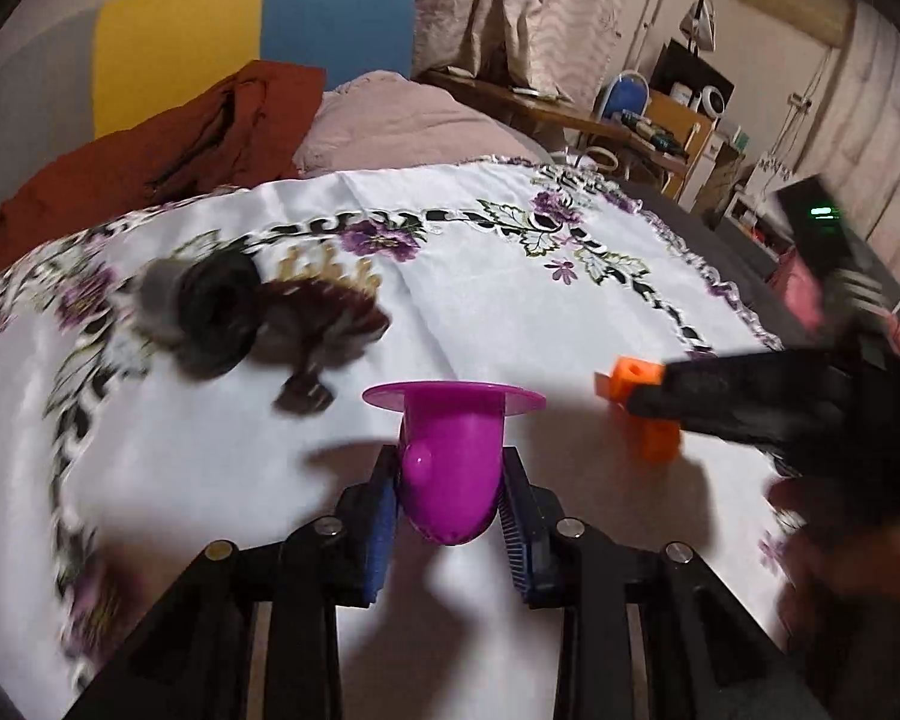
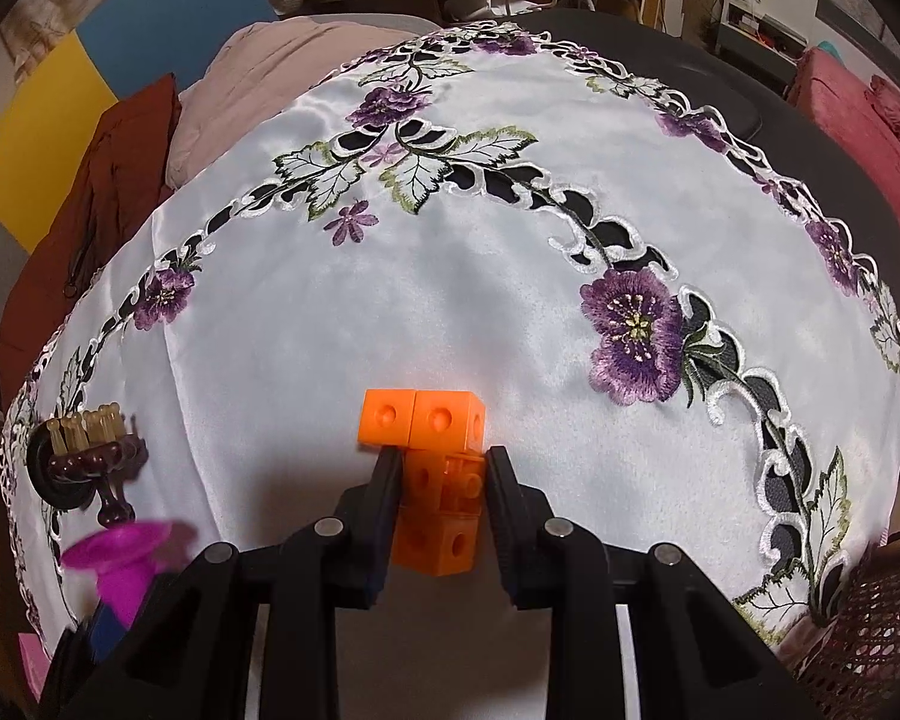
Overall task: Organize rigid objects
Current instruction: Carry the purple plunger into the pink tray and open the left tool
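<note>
The left gripper (image 1: 450, 498) clamps a glossy magenta cup (image 1: 447, 456) with a wide flat rim, lifted above the cloth (image 1: 480, 300). The right gripper (image 2: 441, 480) pinches orange linked cubes (image 2: 435, 456) with round holes, over the cloth.

One purple funnel (image 1: 450, 450), one orange block cluster (image 2: 441, 480) (five cubes visible)

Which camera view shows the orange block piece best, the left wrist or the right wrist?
The right wrist view. There the orange block piece sits sharp and central, with its joined cubes and holes clear between the right tool's fingers. In the left wrist view the piece is small, at the right side, and partly covered by that black tool.
</note>
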The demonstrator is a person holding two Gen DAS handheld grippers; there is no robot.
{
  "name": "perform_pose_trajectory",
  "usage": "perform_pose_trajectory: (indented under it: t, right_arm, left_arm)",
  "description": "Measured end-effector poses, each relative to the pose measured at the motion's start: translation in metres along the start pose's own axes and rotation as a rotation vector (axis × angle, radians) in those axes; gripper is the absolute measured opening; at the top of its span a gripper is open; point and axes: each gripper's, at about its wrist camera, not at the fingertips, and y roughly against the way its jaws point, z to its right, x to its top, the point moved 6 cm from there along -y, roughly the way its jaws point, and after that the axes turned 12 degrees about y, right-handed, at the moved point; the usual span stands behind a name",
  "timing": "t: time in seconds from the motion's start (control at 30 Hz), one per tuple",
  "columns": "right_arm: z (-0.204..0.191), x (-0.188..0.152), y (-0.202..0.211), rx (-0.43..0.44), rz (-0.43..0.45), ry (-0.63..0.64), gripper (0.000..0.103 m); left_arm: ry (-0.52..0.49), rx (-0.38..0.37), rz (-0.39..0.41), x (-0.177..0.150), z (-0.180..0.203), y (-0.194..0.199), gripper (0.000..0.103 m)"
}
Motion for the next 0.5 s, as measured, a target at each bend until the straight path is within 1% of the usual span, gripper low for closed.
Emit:
perform_pose_trajectory:
  t: [0.1,0.17,0.27,0.37,0.5]
  right_arm:
    - [-0.001,0.000,0.000,-0.003,0.000,0.011,0.028]
    - [-0.001,0.000,0.000,0.006,-0.001,0.012,0.028]
    - [-0.002,0.000,0.000,-0.004,0.001,0.026,0.028]
    - [-0.006,0.001,0.001,-0.021,0.005,0.054,0.028]
    - [-0.015,0.000,0.002,-0.031,0.011,0.105,0.028]
  left_arm:
    - [0.051,-0.015,0.018,-0.013,-0.017,0.033,0.032]
    - [0.103,-0.023,0.033,-0.023,-0.035,0.059,0.032]
    - [0.152,-0.008,0.063,-0.035,-0.060,0.092,0.032]
    - [0.208,0.016,0.100,-0.051,-0.094,0.131,0.032]
    - [0.248,0.043,0.133,-0.070,-0.129,0.169,0.032]
